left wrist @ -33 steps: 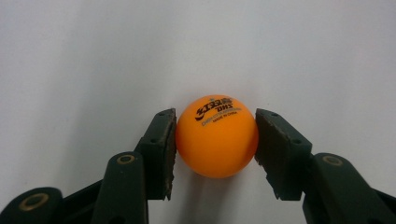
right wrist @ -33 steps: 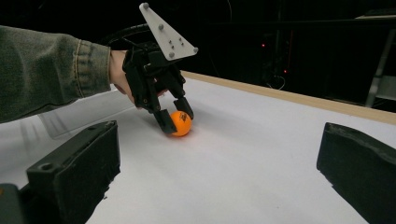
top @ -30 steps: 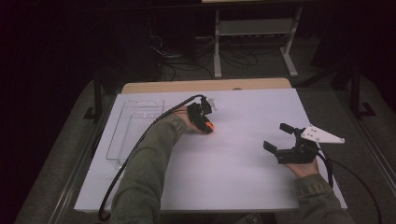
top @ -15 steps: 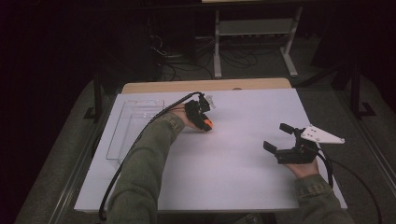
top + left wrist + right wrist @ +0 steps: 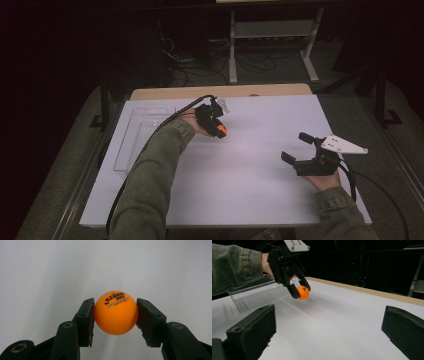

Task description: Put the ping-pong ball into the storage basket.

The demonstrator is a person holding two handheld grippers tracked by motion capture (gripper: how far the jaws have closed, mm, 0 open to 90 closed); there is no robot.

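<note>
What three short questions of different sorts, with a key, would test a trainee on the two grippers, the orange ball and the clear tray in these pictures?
1. True or false: the left gripper is shut on the small orange table-tennis ball.
2. Multiple choice: how do the right gripper's jaws stand? A) shut on the ball B) open, with nothing between them C) shut on the tray
3. Short answer: on which side of the white table top, in the high view, does the clear plastic tray lie?

Key
1. True: both pads press its sides.
2. B.
3. The left side, beside the sleeve of the left arm.
</note>
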